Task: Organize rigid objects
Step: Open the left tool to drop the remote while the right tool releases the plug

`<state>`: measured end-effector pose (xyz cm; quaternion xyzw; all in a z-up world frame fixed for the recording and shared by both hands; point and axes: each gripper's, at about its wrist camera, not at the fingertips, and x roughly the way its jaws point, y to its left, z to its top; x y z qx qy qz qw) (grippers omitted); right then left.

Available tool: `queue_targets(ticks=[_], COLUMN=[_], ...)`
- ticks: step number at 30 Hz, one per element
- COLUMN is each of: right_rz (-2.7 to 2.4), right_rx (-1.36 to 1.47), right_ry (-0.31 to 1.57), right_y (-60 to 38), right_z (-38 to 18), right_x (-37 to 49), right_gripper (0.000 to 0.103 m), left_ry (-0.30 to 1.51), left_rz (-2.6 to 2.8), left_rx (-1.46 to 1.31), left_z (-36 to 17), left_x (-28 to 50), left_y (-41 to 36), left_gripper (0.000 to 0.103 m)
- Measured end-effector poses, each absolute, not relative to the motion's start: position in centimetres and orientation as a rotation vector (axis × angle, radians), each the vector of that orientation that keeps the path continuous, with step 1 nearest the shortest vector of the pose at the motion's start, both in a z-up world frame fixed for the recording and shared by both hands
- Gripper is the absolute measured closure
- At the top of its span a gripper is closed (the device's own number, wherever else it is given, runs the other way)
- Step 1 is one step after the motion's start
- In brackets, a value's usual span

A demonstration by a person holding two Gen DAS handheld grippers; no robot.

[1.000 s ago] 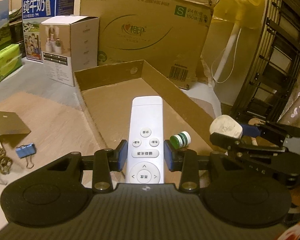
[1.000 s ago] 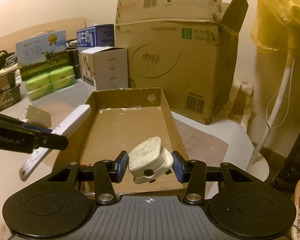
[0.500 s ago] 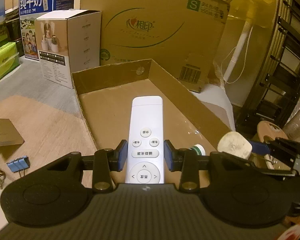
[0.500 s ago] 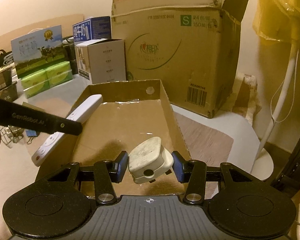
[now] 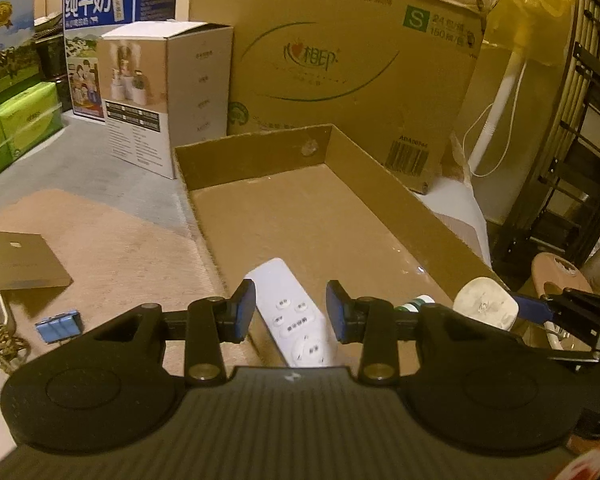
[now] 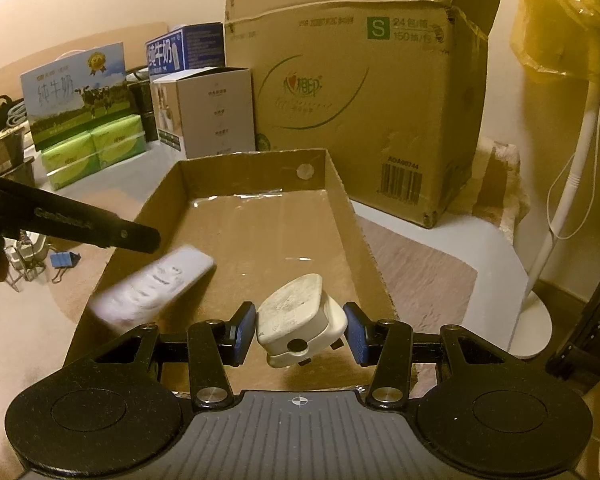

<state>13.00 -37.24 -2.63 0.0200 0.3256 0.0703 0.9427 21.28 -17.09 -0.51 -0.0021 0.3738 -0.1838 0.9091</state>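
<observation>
Left gripper (image 5: 290, 310) hangs unclenched, the blurred white remote (image 6: 156, 284) loose below at the cardboard tray's (image 6: 252, 168) 7 o'clock corner, while the right gripper (image 6: 300, 332) clamps 1 white plug (image 6: 296, 316) over 6 o'clock, presumably next in.

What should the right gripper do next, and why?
Probably lower the right gripper slightly and open it, setting the white plug on the cardboard tray floor. The plug is clamped above the tray's near end, and the remote, loose from the open left gripper, is to its left, leaving bare floor below.
</observation>
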Motion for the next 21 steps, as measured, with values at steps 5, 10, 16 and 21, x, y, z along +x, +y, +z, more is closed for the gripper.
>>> queue_targets(ticks=[5, 10, 16, 21], right_rz=[0.143, 0.139, 0.136, 0.131], right_rx=[0.038, 0.037, 0.03, 0.035], right_ry=[0.665, 0.67, 0.667, 0.656], right_y=[-37.1, -37.1, -36.8, -36.7], right_z=[-2.6, -2.7, -2.6, -2.6], right_x=[12.7, 12.5, 12.4, 12.4], right_gripper=[0.055, 0.055, 0.055, 0.055], left_ry=[0.765, 0.774, 0.781, 0.779], left_rz=[-0.368, -0.359, -0.352, -0.348], left_rx=[-0.023, -0.041, -0.054, -0.057], left_z=[-0.1, -0.3, -0.7, -0.7], left_x=[20.1, 19.1, 18.2, 17.8], left_y=[-15.7, -14.7, -14.0, -13.5], left_gripper=[0.068, 0.068, 0.068, 0.068])
